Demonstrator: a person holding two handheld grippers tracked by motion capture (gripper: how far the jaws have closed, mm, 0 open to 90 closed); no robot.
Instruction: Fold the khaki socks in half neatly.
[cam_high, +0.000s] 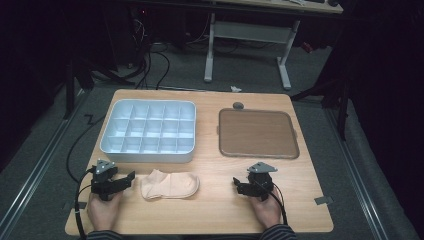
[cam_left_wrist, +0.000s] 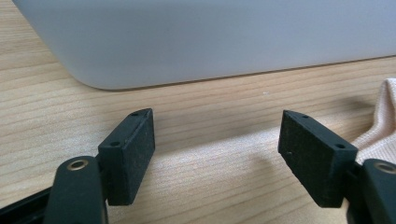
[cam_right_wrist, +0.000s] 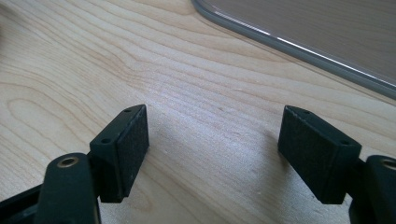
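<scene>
Both grippers parked, jaws wide apart, nothing held.
Left gripper (cam_high: 131, 178) has the sock (cam_high: 170, 185) at 3 o'clock; right gripper (cam_high: 237, 184) sits well apart.

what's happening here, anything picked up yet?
Nothing yet. A person rests a gripper in each hand on the near edge of the table. The left gripper and right gripper are both open and empty. A sock lies flat between them, nearer the left one. Behind stand a white divider box and a brown tray.
</scene>
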